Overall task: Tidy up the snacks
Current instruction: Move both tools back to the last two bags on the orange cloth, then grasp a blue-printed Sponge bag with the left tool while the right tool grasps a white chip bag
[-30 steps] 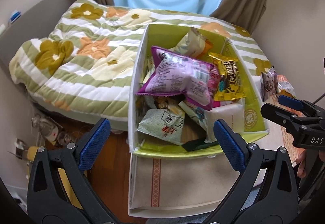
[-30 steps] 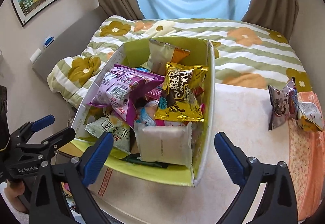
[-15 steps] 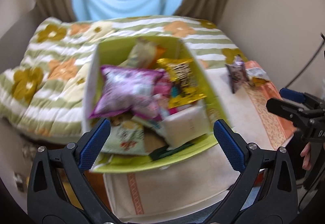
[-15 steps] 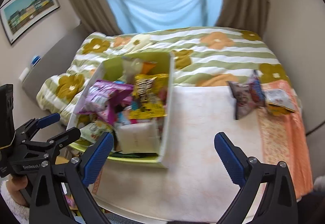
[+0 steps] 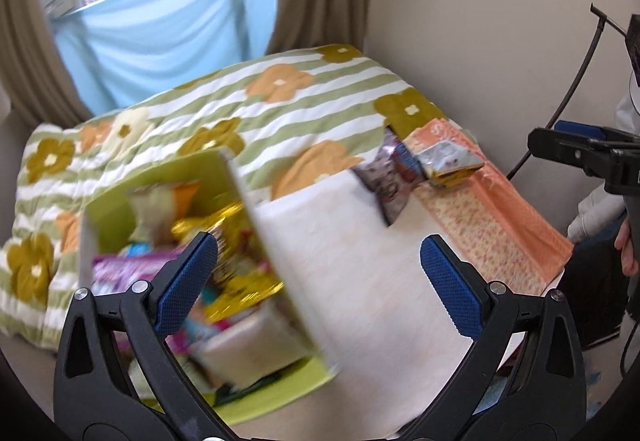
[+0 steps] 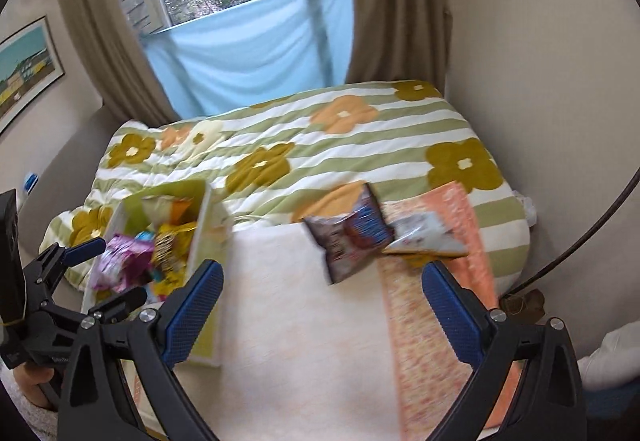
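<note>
both views swung right since before, box (image 5: 248, 209) now lower left | left gripper (image 5: 316, 281) wide, empty | right gripper (image 6: 320, 297) wide, empty | two packets (image 6: 352, 237) mid-frame on table (image 6: 288, 321), blurry

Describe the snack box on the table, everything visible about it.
The snack box is an open-topped rectangular carton, white outside with a lime-green lining, and looks like cardboard. It stands upright at the left end of the table, its far end next to the flowered quilt. It is heaped with packets: a purple bag, a gold bag, a pale one with orange at the back. Neither gripper touches it. Motion blur hides finer detail.
</note>
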`<action>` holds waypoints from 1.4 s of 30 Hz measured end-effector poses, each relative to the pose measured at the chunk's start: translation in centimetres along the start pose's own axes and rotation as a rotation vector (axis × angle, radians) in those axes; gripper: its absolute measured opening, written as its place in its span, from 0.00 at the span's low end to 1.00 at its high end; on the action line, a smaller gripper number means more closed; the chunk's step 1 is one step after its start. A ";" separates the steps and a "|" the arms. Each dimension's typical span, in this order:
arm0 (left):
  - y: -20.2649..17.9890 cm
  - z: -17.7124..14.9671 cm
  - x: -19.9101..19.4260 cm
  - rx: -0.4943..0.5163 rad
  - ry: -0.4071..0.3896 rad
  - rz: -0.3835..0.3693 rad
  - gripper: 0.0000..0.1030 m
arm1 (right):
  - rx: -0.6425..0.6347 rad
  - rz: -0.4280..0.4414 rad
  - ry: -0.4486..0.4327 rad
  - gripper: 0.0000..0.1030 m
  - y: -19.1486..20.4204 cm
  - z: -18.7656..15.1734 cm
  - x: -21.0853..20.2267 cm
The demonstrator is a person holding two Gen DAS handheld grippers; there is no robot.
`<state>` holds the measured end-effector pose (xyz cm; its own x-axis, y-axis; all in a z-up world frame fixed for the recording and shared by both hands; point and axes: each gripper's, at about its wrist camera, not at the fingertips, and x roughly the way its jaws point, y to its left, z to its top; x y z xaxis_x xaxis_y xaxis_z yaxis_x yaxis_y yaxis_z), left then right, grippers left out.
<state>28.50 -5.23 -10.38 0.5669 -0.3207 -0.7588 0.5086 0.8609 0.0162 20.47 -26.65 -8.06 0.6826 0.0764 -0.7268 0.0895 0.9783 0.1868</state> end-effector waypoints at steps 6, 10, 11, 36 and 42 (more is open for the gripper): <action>-5.1 4.4 5.9 0.055 0.063 0.005 0.98 | 0.017 -0.025 0.036 0.96 -6.9 2.8 2.3; -7.9 6.7 10.5 0.097 0.120 0.028 0.98 | 0.042 -0.009 0.066 0.96 -11.0 3.9 5.0; -8.5 7.2 11.8 0.110 0.137 0.036 0.98 | 0.048 -0.007 0.074 0.96 -11.9 4.1 5.8; -13.7 5.9 30.5 0.376 0.389 0.032 0.96 | 0.022 0.043 0.415 0.96 -15.5 2.6 23.2; -13.3 5.3 31.3 0.400 0.399 0.043 0.76 | -0.017 0.027 0.443 0.96 -14.6 2.1 24.2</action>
<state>42.95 -28.83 -30.87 0.3430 -0.0477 -0.9381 0.7408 0.6278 0.2390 37.21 -39.47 -27.02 0.3075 0.1732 -0.9357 0.0615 0.9776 0.2011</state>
